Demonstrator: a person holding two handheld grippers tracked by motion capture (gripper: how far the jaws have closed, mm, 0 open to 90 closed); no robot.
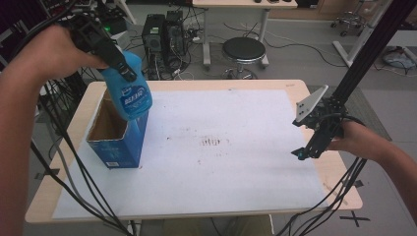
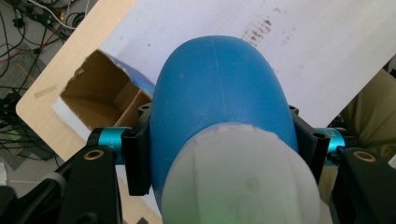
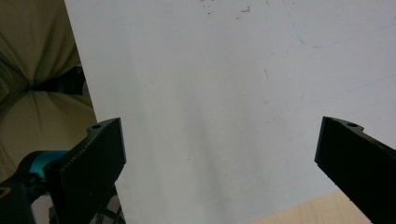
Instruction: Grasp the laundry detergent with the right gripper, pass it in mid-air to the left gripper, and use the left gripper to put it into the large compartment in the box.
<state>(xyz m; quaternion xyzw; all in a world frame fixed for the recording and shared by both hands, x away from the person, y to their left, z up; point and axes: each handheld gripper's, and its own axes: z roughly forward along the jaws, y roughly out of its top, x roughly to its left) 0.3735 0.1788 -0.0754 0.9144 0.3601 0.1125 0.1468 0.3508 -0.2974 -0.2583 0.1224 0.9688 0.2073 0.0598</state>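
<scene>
White sheeting (image 1: 236, 147) covers most of the pale wooden table (image 1: 339, 191), stained with a small brownish smudge (image 1: 211, 142) near its middle. Beyond the table's far edge the grey floor holds 2 dark computer towers (image 1: 164, 32), a round black stool (image 1: 243, 50) and loose cables.

On the sheet's left side stands an open blue cardboard box (image 1: 118, 135), its brown inside showing. Above its far edge hangs a blue bottle (image 1: 130, 91) with a white cap end, tilted with its base down toward the box opening. The left gripper (image 1: 120, 61) clamps it: in the left gripper view the 2 black jaws press on either side of the bottle (image 2: 219, 93), with the white cap nearest the camera and the box (image 2: 100, 95) lower left.

The right gripper (image 1: 301, 153) sits well apart at the table's right edge, pointing down at the sheet; its jaws stand wide with nothing between them in the right gripper view, just bare sheet (image 3: 210, 93).
</scene>
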